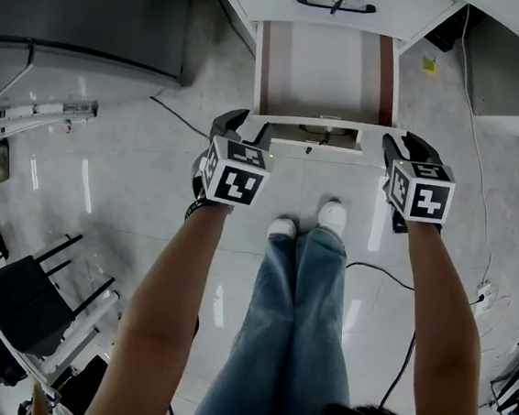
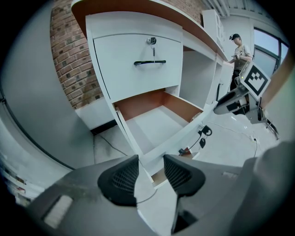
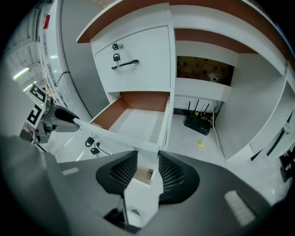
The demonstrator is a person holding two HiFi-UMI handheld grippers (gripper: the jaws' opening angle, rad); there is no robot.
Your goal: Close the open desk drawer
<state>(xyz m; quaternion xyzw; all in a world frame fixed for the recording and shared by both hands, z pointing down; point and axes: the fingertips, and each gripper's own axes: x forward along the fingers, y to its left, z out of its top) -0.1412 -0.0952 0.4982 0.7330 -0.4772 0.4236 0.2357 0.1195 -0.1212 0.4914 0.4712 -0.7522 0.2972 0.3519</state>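
The lower desk drawer [image 1: 325,71] stands pulled out, white inside with brown side walls, below a closed drawer with a black handle [image 1: 336,5]. My left gripper [image 1: 247,129] sits at the left corner of the white drawer front [image 1: 315,136]. In the left gripper view the front's corner [image 2: 144,161] runs between the pads of the left gripper [image 2: 151,173], with a gap at the right pad. My right gripper [image 1: 406,146] sits at the right corner; in the right gripper view the right gripper [image 3: 147,169] has both pads against the panel [image 3: 145,150].
Keys [image 2: 203,133] hang from the drawer front's lock. A black router [image 3: 199,123] and its cables lie on the floor under the desk. A black chair [image 1: 28,302] stands at lower left, a cable [image 1: 405,355] runs by my legs, and a person [image 2: 237,50] stands far off.
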